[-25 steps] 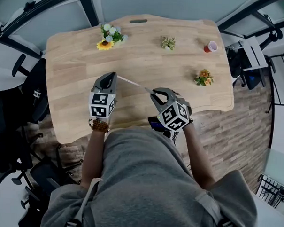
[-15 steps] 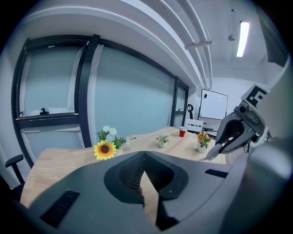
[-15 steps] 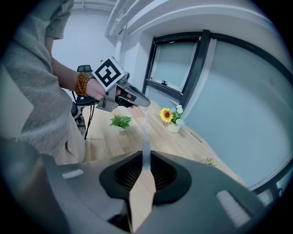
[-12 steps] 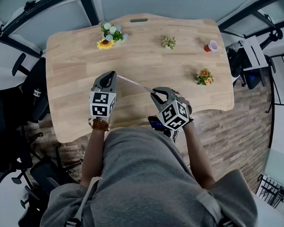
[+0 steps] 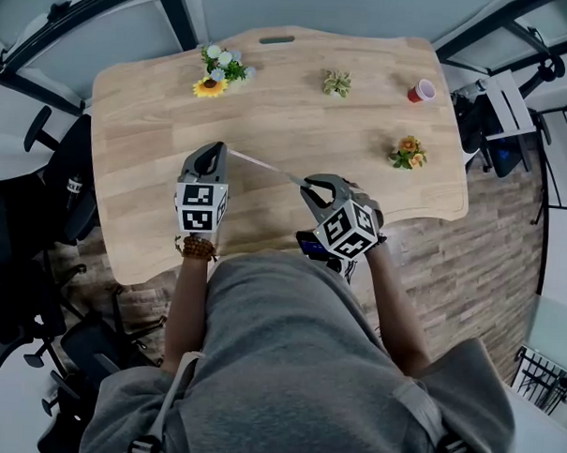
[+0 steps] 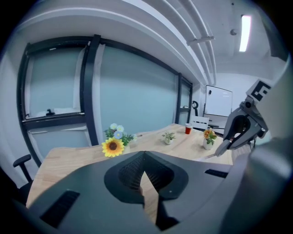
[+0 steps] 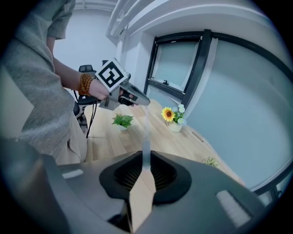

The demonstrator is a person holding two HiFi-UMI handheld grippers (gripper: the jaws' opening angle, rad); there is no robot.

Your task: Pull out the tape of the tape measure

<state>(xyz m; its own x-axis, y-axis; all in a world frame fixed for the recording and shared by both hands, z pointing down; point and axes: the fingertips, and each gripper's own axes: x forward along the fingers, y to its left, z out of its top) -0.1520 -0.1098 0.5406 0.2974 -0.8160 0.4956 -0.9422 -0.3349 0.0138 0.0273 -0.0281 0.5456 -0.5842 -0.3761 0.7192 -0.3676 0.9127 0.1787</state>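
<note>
A thin white tape (image 5: 265, 166) runs taut over the wooden table (image 5: 157, 121) between my two grippers. My left gripper (image 5: 215, 150) is shut on the tape's end, left of centre. In the left gripper view its jaws (image 6: 144, 155) meet with no gap. My right gripper (image 5: 306, 183) is closed on the tape measure at the tape's other end, and the case is hidden between its jaws. In the right gripper view the tape (image 7: 146, 137) rises from the right gripper (image 7: 145, 159) to the left gripper (image 7: 145, 103). The left gripper view shows the right gripper (image 6: 225, 149) at the far right.
A sunflower bouquet (image 5: 218, 74), a small green plant (image 5: 337, 83), a red cup (image 5: 422, 92) and a pot of orange flowers (image 5: 408, 154) stand along the table's far and right parts. Office chairs (image 5: 50, 192) stand at the left. The table's near edge lies just below my hands.
My left gripper has edged a little to the left, so slightly more tape shows. The right gripper has stayed still.
</note>
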